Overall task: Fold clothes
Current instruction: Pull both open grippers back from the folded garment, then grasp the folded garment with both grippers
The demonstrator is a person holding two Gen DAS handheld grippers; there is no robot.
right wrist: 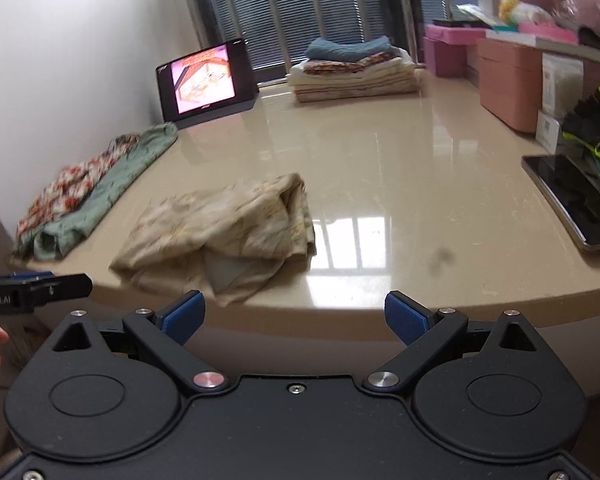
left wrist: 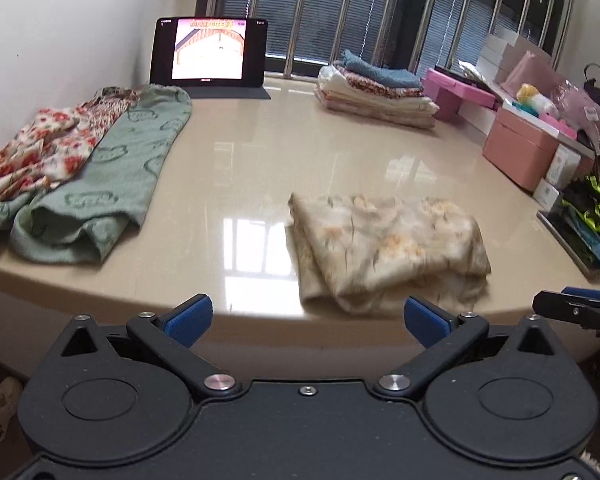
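Note:
A beige floral garment (left wrist: 388, 248) lies bunched and partly folded near the front edge of the glossy beige table (left wrist: 260, 148); the right wrist view has it as a garment (right wrist: 224, 232) left of centre. My left gripper (left wrist: 308, 320) is open just short of the table edge, the garment ahead and to its right. My right gripper (right wrist: 294, 316) is open too, off the front edge, the garment ahead and to its left. Neither holds anything. A green garment (left wrist: 116, 184) and a red floral one (left wrist: 44, 148) lie unfolded at the left. A stack of folded clothes (left wrist: 376, 92) sits at the back.
A tablet (left wrist: 209, 54) with a lit screen stands at the back by the wall. Pink boxes (left wrist: 516, 148) and bags crowd the right side. A dark phone or tray (right wrist: 576, 200) lies at the right edge. A barred window runs behind.

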